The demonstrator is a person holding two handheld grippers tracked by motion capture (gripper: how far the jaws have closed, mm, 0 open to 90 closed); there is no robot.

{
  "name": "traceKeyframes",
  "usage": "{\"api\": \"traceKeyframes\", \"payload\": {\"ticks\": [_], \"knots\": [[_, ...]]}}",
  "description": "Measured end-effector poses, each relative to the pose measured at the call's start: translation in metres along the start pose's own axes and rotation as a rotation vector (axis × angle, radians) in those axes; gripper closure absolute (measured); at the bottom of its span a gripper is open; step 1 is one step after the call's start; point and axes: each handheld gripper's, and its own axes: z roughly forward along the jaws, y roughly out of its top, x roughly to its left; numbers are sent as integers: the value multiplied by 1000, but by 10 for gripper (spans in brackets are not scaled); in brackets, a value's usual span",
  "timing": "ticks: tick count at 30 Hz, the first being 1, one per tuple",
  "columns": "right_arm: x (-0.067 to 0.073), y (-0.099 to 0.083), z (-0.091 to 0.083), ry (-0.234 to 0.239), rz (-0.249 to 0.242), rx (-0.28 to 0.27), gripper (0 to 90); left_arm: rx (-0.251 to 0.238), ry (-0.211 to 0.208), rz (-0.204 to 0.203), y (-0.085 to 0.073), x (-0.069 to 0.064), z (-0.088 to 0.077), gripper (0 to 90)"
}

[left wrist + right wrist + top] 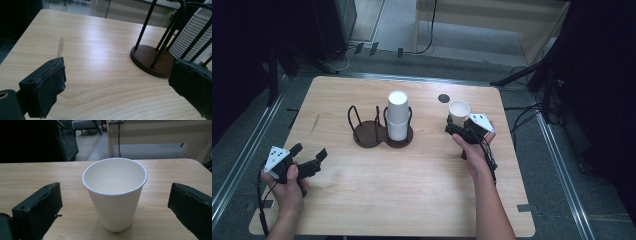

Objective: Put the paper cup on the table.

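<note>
A single white paper cup [458, 111] [115, 192] stands upright and empty on the wooden table [362, 200], right of centre. My right gripper [457, 126] [115, 207] is open just behind the cup, one jaw on each side with a gap to it. A dark two-ring cup holder [377, 132] [152, 60] stands mid-table; its right ring holds a stack of white cups [397, 115] [192, 37], its left ring is empty. My left gripper [309, 155] [120, 87] is open near the table's left front, with bare wood between the jaws.
A small dark round mark [443, 98] lies on the table behind the single cup. A pale smear [60, 46] marks the wood at the left. Beyond the table are a floor with cables and dark stands.
</note>
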Motion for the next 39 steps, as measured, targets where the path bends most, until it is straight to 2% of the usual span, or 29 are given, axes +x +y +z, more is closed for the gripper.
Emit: {"api": "traceKeyframes", "payload": {"ticks": [5, 9, 17, 23, 28, 34, 39], "knots": [[0, 1, -15, 19, 8, -2, 0, 1, 1, 0, 0, 0, 0, 17], [-2, -1, -25, 24, -14, -8, 0, 2, 2, 0, 0, -1, 0, 17], [-11, -5, -49, 32, -16, -33, 0, 0, -1, -4, 0, 0, 0, 17], [-17, -12, -65, 36, -24, -30, 0, 1, 0, -3, 0, 0, 0, 17], [-19, -17, -76, 35, -25, -26, 0, 0, -2, -6, 0, 1, 0, 17], [-25, -24, -89, 18, -56, -24, 0, 0, -1, -7, 0, 1, 0, 17], [-30, -31, -99, 10, -50, -20, 0, -2, -2, -7, 0, 1, 0, 17]]}}
